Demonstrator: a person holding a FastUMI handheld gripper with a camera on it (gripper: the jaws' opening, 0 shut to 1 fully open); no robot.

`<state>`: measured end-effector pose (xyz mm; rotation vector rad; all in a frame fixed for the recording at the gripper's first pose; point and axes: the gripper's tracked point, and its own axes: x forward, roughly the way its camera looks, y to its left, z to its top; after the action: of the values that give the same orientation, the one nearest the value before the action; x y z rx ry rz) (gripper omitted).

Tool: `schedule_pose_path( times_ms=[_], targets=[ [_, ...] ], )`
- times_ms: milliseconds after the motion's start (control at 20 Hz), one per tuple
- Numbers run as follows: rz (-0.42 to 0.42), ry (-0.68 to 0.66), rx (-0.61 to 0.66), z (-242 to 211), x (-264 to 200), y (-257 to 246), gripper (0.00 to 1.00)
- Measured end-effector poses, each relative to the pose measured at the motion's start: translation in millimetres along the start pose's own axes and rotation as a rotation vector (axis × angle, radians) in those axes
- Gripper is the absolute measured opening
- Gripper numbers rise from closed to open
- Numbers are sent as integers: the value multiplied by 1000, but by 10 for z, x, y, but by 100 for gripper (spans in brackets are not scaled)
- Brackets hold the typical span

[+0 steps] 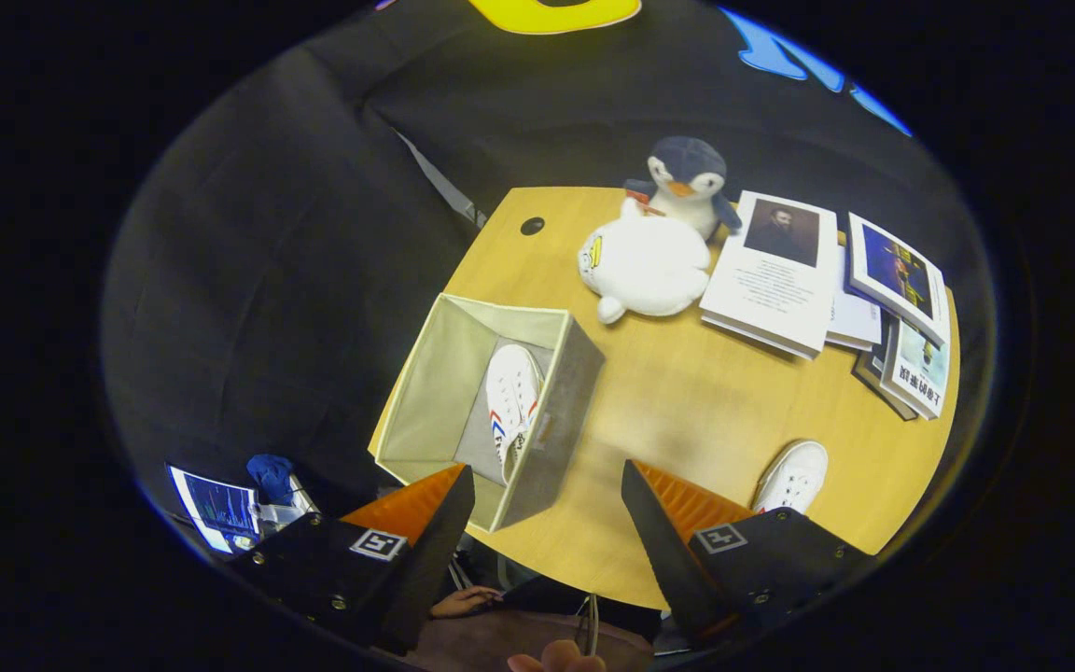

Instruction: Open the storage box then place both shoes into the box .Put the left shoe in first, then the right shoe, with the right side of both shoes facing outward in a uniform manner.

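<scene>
Bare table (pixel 687 401) lies between storage box (pixel 547 411) and books (pixel 771 280), plush toys (pixel 645 266) beyond.

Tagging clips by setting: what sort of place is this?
Likely a staged recording booth, not a home: black cloth wall around one wooden table set with props, namely a fabric box holding a shoe, soft toys and books. The claw hangs open above.

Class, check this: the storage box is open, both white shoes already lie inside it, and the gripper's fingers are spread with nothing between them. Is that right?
Not quite. The gripper view shows one white shoe inside the open storage box; the other shoe lies on the table, just beyond one finger. The gripper is open, holding nothing.
</scene>
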<state>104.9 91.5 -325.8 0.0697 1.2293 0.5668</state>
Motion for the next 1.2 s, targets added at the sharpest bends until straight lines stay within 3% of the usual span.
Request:
schedule_pose_path(
  times_ms=[350,1200],
  targets=[
    [-40,-4,117,-383,-113,-610,96],
    [-291,104,339,-1496,-61,-2334,96]
  ],
)
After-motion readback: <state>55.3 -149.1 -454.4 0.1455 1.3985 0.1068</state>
